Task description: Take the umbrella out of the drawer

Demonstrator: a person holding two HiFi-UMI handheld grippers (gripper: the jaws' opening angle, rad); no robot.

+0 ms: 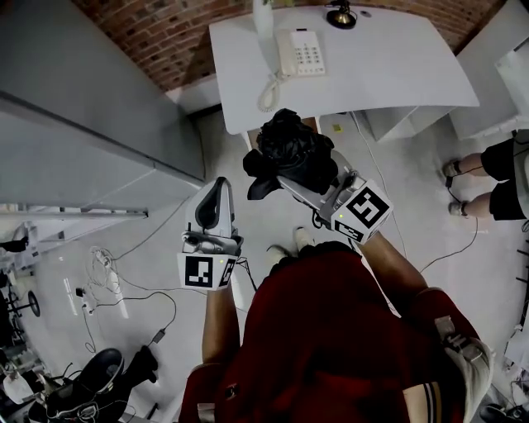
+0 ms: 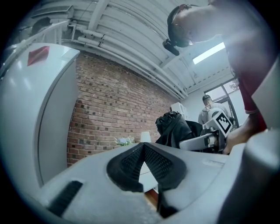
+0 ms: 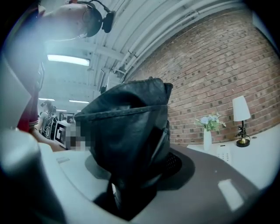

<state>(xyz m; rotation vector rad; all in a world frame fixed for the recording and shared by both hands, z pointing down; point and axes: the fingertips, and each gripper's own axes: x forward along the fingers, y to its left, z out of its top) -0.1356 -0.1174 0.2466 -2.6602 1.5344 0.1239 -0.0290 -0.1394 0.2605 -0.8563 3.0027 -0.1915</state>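
Brick wall (image 1: 157,33) and a white table (image 1: 388,74) lie behind the folded black umbrella (image 1: 291,153), which is up in the air in front of the table's near edge, clear of the floor (image 1: 149,248). The right tool (image 1: 289,178) is clamped on its bunched fabric. Just to its left, not touching it, the left tool (image 1: 216,192) has its jaws together with nothing between them. A phone (image 1: 300,51) and a lamp (image 1: 340,15) stand on the table.
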